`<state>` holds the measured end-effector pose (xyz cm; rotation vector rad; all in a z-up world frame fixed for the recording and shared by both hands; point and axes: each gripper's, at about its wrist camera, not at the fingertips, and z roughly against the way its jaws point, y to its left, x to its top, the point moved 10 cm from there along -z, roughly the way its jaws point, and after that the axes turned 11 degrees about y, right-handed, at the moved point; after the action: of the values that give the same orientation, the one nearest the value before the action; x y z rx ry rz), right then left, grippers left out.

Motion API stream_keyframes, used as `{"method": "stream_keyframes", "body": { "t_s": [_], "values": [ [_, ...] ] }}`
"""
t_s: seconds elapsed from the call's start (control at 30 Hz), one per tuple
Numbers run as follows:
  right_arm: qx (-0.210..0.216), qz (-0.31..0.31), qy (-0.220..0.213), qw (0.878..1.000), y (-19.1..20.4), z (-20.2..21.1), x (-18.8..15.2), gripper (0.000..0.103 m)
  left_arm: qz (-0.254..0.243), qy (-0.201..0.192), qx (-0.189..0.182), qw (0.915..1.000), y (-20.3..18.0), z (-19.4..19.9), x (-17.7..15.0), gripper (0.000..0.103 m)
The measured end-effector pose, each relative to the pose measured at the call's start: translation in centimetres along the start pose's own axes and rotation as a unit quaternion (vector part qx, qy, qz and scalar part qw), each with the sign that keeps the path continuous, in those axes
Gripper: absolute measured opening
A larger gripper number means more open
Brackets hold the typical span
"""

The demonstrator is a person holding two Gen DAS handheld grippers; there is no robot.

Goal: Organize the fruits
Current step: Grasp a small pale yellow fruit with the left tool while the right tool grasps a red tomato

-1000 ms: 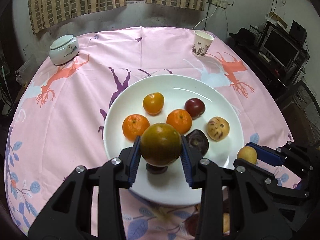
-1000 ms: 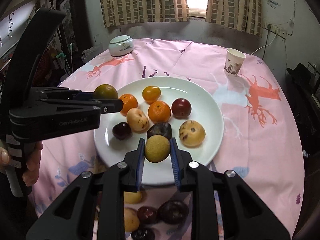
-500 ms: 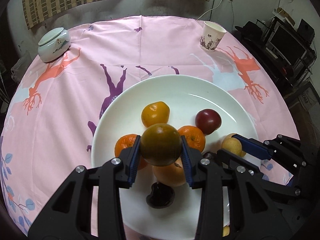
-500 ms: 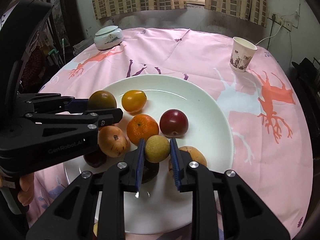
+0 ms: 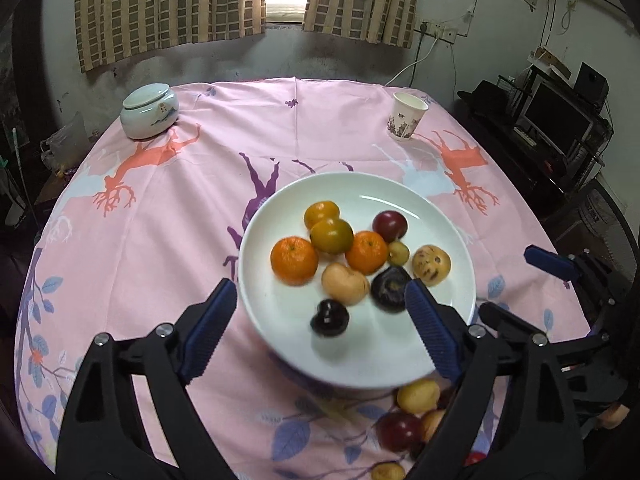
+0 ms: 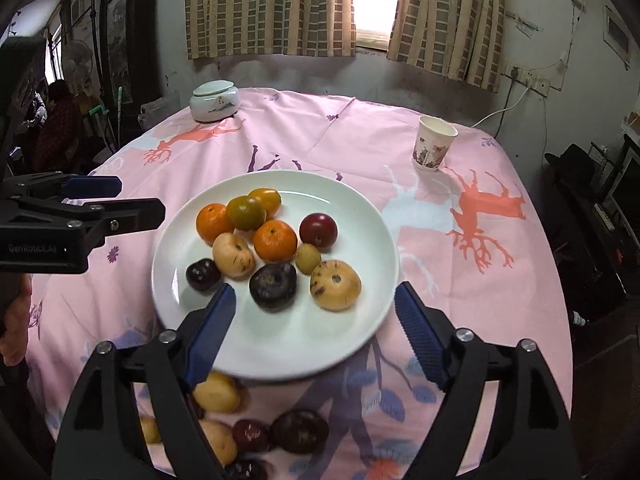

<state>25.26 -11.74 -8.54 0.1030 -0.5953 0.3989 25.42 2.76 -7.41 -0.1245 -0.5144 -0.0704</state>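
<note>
A white plate [image 5: 440, 216] [image 6: 360, 216] holds several fruits. The greenish-orange tangerine [image 5: 331, 236] [image 6: 246, 213] rests on the oranges at the back. The small yellow-green fruit [image 5: 398, 253] [image 6: 308, 258] lies between an orange and a tan fruit. My left gripper [image 5: 320, 320] is open and empty above the plate's near edge. My right gripper [image 6: 316, 326] is open and empty above the plate's near rim. The left gripper also shows at the left of the right wrist view [image 6: 116, 200].
Several loose fruits lie on the pink cloth in front of the plate [image 6: 218, 394] [image 5: 418, 396]. A paper cup [image 5: 406, 122] stands at the back right, a lidded ceramic jar [image 5: 150, 110] at the back left. Shelves with a monitor [image 5: 556, 120] stand right of the table.
Both grippers opened and pulled back. The left one let go of the greenish tangerine, the right one let go of the small yellow-green fruit; both fruits now lie on the plate.
</note>
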Motion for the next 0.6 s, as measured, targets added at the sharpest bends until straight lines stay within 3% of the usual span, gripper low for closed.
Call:
{"method": "stream_keyframes", "body": {
  "t_s": [0.07, 0.33, 0.6],
  "values": [
    [0.001, -0.004, -0.003, 1.0, 0.3, 1.7, -2.4, 0.094, -0.004, -0.002, 0.002, 1.0, -0.2, 0.7, -2.8, 0.091],
    [0.027, -0.025, 0.021, 0.999, 3.5, 4.2, -12.9, 0.094, -0.024, 0.01, 0.018, 0.9995, -1.8, 0.6, -13.8, 0.091],
    [0.029, -0.034, 0.051, 0.998, 5.9, 3.2, -18.4, 0.094, -0.045, 0.049, 0.019, 0.9976, -3.2, -1.3, -19.3, 0.091]
  ]
}}
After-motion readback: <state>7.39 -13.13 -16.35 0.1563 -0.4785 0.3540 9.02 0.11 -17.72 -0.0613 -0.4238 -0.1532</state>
